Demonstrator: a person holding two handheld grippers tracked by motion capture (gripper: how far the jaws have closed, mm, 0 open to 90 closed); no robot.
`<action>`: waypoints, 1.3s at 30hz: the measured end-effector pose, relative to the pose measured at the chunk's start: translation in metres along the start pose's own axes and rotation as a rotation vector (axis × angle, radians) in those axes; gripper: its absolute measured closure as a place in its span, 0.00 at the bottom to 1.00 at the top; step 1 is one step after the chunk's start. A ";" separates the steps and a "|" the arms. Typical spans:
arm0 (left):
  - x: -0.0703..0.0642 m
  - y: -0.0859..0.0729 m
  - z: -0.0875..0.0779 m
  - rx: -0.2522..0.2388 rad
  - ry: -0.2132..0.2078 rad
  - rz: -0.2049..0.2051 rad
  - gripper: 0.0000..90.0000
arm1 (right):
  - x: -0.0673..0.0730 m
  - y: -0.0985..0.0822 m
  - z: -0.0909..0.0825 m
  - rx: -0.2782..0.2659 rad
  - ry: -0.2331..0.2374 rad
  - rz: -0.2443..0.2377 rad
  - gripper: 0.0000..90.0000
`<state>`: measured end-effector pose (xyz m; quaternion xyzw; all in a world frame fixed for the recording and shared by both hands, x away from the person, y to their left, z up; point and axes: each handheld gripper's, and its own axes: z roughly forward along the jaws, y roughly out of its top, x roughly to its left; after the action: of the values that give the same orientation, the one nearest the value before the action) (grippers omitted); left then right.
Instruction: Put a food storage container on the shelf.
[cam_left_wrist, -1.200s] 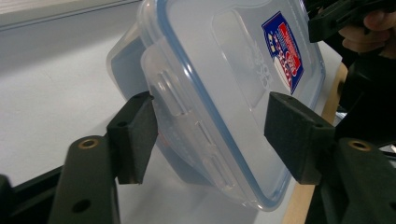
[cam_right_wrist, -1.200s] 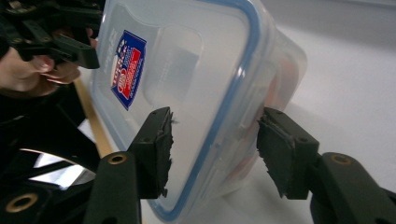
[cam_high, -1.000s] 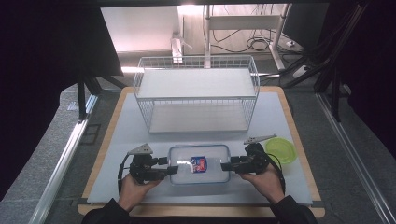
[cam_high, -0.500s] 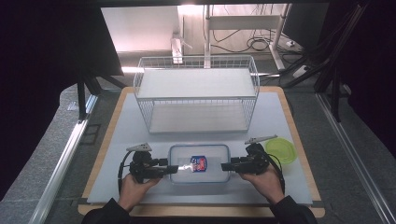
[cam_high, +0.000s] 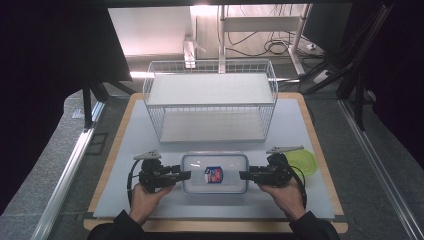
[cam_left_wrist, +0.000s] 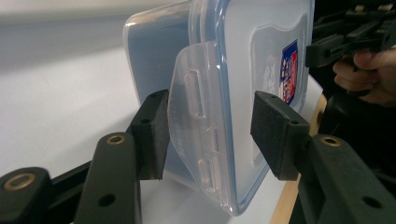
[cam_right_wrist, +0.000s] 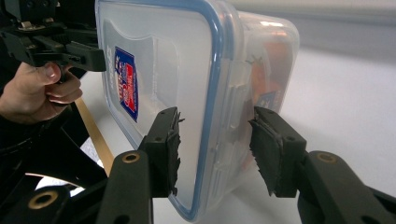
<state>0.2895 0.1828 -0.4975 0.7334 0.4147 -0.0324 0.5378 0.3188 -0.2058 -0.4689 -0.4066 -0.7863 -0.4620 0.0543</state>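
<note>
- The desk (cam_high: 150, 200) carries the clear lidded container (cam_high: 214, 172) at lower centre of the high view, lying flat in front of the wire basket (cam_high: 210, 102).
- I judge the container a stiff, smooth, light plastic box, likely slippery; the short ends with the latch flaps (cam_left_wrist: 196, 121) are my holds.
- My left claw (cam_left_wrist: 208, 135) straddles the left-end flap, jaws apart and just now closing, one pad close to the wall, the other clear.
- My right claw (cam_right_wrist: 215, 144) brackets the right end, jaws also closing, not yet pressing.
</note>
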 end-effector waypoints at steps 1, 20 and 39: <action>0.000 0.002 -0.002 -0.008 -0.002 0.005 0.55 | 0.003 0.004 -0.002 -0.018 0.003 -0.014 0.60; -0.012 0.055 -0.027 -0.048 0.023 0.082 0.56 | 0.013 0.051 -0.016 -0.091 0.029 -0.065 0.60; -0.012 0.112 -0.045 -0.101 0.036 0.105 0.56 | 0.019 0.111 -0.028 -0.168 0.042 -0.093 0.60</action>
<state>0.3354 0.2038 -0.3870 0.7265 0.3865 0.0300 0.5673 0.3744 -0.1895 -0.3685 -0.3629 -0.7615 -0.5368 0.0148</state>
